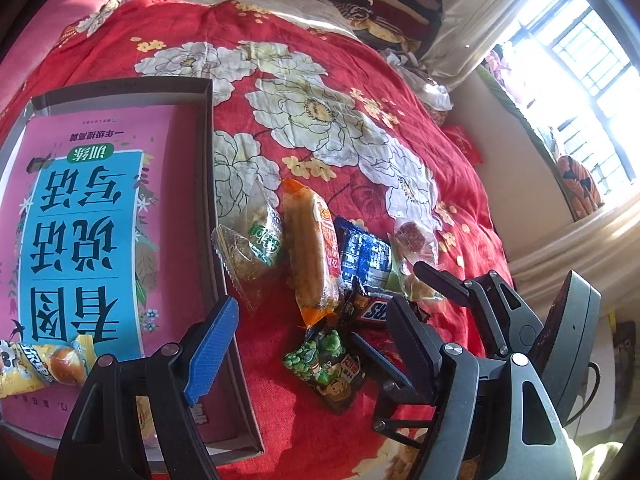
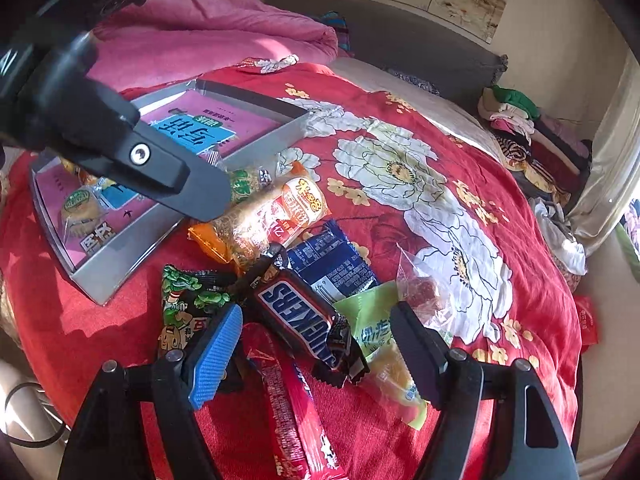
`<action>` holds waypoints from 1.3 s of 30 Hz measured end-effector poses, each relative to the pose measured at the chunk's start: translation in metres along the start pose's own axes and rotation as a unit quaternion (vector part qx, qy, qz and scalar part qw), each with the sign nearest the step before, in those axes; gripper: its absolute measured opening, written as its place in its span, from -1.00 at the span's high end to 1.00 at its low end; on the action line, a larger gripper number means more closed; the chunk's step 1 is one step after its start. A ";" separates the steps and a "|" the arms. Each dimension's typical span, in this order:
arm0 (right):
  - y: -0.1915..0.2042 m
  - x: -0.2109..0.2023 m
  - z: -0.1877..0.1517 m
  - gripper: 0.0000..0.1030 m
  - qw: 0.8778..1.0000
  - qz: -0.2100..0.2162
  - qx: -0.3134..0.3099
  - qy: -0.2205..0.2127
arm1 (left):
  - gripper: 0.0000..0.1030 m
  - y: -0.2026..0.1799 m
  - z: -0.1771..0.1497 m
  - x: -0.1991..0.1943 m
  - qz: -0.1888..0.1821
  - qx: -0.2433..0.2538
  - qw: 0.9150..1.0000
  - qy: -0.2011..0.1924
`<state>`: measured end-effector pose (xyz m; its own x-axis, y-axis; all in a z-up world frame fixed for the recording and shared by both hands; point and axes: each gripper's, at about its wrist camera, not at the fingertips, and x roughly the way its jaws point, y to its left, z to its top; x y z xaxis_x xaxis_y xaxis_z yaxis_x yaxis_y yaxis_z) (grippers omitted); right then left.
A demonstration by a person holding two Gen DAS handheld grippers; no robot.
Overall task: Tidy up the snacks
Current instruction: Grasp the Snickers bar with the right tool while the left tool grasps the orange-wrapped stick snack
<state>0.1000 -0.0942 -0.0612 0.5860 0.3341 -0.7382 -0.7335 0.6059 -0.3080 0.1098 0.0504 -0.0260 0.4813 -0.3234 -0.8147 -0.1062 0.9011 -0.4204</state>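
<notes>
Where right gripper (image 2: 316, 354) gapes: Snickers bar (image 2: 304, 316) between.

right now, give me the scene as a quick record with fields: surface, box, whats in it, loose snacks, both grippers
surface: red floral bedspread
box: shallow grey box, pink book lining its floor
in box: yellow packet; round cake packet
loose snacks: Snickers bar, blue packet, orange packet, green pea packet, red bar, clear candy bag
left gripper: open, empty, beside the box
right gripper: open, fingers either side of the Snickers bar, not closed on it
</notes>
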 end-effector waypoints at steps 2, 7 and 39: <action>0.002 0.003 0.000 -0.41 1.000 0.003 -0.008 0.001 | -0.49 0.001 0.002 0.004 0.003 -0.004 1.000 0.003; -0.003 0.010 0.001 -0.09 1.000 0.020 0.000 0.003 | -0.48 0.002 0.005 0.012 -0.011 -0.015 1.000 0.015; -0.063 0.003 -0.021 0.43 0.969 0.148 0.195 -0.023 | 0.47 -0.004 0.034 0.061 -0.042 -0.085 0.995 0.043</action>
<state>0.1408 -0.1471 -0.0565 0.3919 0.5615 -0.7288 -0.6910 0.7026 0.1698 0.1694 0.0367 -0.0598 0.4187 -0.4255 -0.8023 -0.2174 0.8108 -0.5435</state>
